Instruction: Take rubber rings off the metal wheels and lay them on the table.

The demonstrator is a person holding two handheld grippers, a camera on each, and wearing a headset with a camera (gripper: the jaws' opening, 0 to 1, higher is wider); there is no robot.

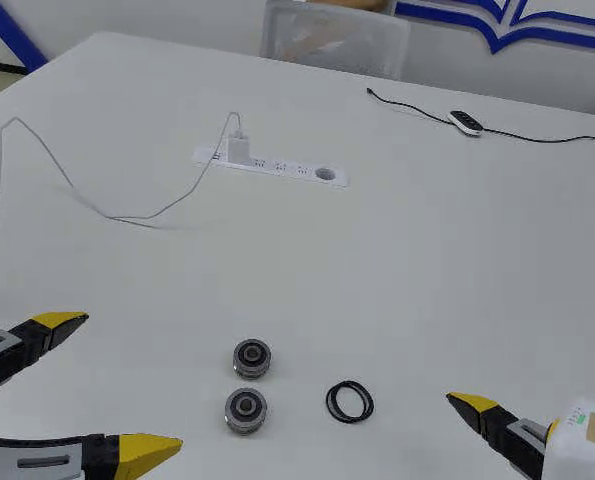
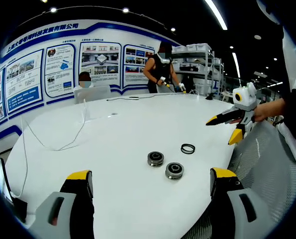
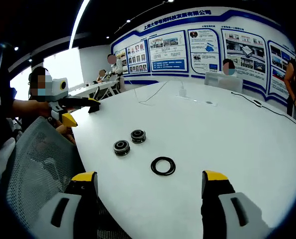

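Two small metal wheels with dark rims lie flat near the table's front edge, one (image 1: 251, 357) just behind the other (image 1: 245, 410). To their right lie black rubber rings (image 1: 349, 402), overlapping on the table. My left gripper (image 1: 112, 385) is open at the bottom left, well clear of the wheels. At the bottom right, one yellow-tipped finger (image 1: 469, 403) of my right gripper shows. The left gripper view has its open gripper (image 2: 150, 174) facing both wheels (image 2: 155, 159) (image 2: 174, 170) and the rings (image 2: 188, 148). The right gripper (image 3: 148, 176) is open before the rings (image 3: 163, 166).
A white power strip (image 1: 272, 166) with a plugged charger and trailing cable lies mid-table. A black cable with a small remote (image 1: 465, 122) runs along the far right. A chair (image 1: 337, 35) stands at the far edge. A grey mesh chair back (image 3: 36, 164) is close to me.
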